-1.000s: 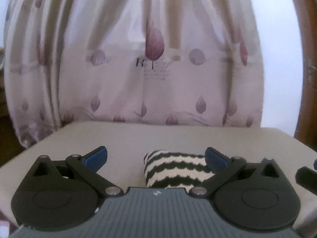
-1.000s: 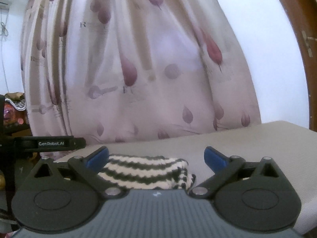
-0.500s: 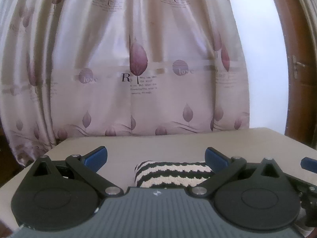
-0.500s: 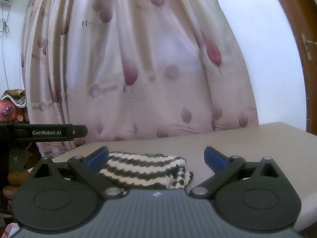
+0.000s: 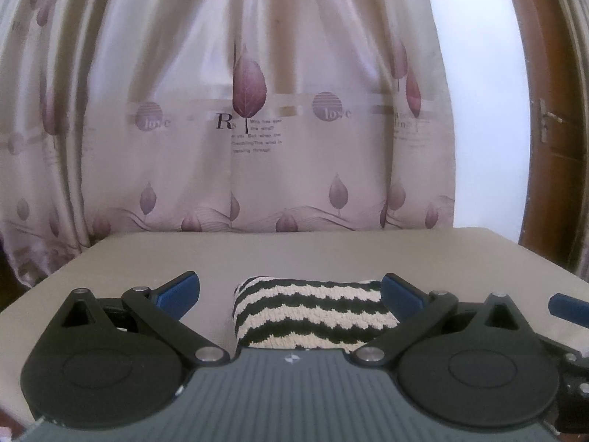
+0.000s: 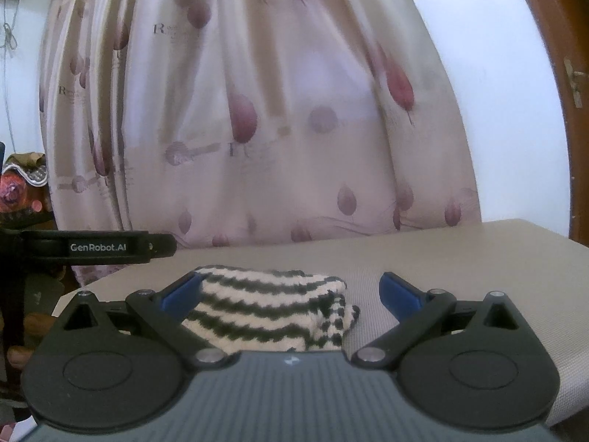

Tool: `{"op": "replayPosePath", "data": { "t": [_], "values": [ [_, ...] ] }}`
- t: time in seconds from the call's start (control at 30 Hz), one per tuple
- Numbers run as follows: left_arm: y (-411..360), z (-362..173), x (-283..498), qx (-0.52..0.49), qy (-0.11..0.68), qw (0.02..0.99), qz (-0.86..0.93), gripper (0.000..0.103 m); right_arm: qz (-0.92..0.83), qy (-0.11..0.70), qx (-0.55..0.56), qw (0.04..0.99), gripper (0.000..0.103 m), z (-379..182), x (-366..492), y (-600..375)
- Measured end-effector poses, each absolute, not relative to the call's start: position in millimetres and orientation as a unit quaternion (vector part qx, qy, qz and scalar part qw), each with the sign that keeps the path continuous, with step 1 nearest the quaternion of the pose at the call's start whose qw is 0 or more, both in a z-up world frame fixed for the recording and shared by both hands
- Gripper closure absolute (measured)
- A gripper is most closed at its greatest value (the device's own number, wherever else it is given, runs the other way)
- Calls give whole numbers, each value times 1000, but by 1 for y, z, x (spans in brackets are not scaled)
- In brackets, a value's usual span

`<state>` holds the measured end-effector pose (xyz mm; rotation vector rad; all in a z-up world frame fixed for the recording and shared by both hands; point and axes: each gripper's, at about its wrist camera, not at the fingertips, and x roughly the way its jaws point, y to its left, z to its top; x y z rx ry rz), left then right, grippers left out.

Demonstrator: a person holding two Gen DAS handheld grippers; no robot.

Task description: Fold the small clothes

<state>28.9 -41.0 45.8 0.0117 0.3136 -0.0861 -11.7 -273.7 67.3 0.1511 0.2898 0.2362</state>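
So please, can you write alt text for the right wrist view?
A folded black-and-white striped knit lies on a beige table, between the open right gripper and its blue fingers. A leaf-print curtain hangs behind.

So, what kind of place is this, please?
Probably a room in a home: a leaf-printed curtain, a wooden door with a handle, and a striped knitted garment lying on a beige padded table.

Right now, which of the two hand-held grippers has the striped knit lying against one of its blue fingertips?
Both do: the striped knit runs behind the right hand-held gripper's left-side tip and, in the other view, behind the left hand-held gripper's right-side tip. Both stand open.
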Motion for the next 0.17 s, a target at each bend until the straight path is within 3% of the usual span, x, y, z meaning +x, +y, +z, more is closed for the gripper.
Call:
{"op": "replayPosePath", "data": {
  "t": [0.17],
  "values": [
    [-41, 45, 31, 2, 164, 986, -35, 0, 104, 147, 64, 982, 0, 68, -10, -272]
  ]
}}
